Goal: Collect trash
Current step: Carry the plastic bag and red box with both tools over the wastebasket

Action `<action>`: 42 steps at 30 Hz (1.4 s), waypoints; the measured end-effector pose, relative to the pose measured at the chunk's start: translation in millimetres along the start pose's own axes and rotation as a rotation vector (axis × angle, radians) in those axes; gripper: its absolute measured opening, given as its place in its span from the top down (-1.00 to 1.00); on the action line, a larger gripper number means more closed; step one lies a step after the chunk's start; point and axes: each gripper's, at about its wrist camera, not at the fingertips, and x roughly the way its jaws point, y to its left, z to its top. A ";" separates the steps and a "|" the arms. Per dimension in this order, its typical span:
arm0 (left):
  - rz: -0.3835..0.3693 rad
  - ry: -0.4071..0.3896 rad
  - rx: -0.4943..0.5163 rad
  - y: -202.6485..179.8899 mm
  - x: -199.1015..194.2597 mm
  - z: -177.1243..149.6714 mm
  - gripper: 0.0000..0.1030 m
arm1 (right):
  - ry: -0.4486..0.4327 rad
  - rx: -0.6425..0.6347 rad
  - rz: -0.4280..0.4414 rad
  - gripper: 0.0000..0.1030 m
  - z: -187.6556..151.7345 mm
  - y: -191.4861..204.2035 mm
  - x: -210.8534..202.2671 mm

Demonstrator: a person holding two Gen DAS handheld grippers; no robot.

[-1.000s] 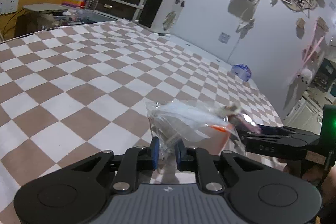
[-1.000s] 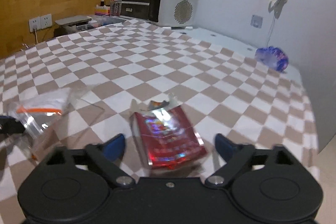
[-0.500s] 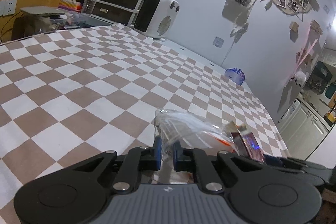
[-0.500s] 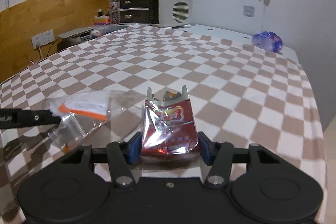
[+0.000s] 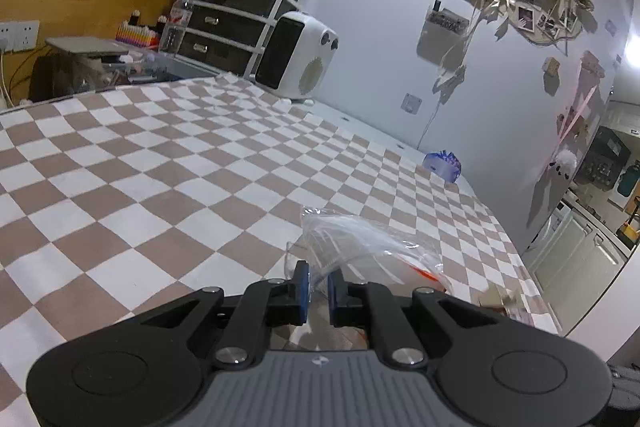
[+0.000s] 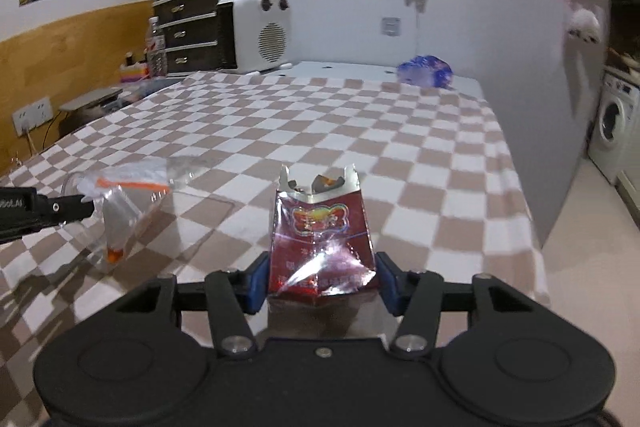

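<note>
My left gripper [image 5: 318,287] is shut on a clear plastic bag [image 5: 360,255] with an orange strip and holds it above the checkered cloth. The bag also shows in the right wrist view [image 6: 120,203], hanging from the left gripper's fingers [image 6: 60,209]. My right gripper [image 6: 320,281] is shut on a torn red foil packet [image 6: 320,239], its open top pointing away from me, lifted above the cloth.
A blue crumpled wrapper [image 6: 424,71] lies at the table's far right corner; it also shows in the left wrist view [image 5: 442,163]. A white heater [image 6: 256,33] and dark drawers [image 6: 188,31] stand at the back. The table's right edge [image 6: 520,187] drops to the floor.
The right gripper closed on the red packet and lifted it. The left gripper rose with the clear bag.
</note>
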 end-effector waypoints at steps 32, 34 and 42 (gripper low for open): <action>-0.002 -0.044 0.208 -99.1 -158.8 -57.5 0.83 | -0.075 0.080 -0.021 -0.07 -53.4 -43.4 -183.6; -0.016 -0.048 0.225 -108.6 -165.7 -60.5 0.83 | -0.083 0.086 -0.034 -0.07 -57.0 -50.4 -194.9; -0.068 -0.045 0.276 -146.3 -183.8 -80.5 0.83 | -0.113 0.103 -0.099 -0.07 -70.8 -83.5 -239.0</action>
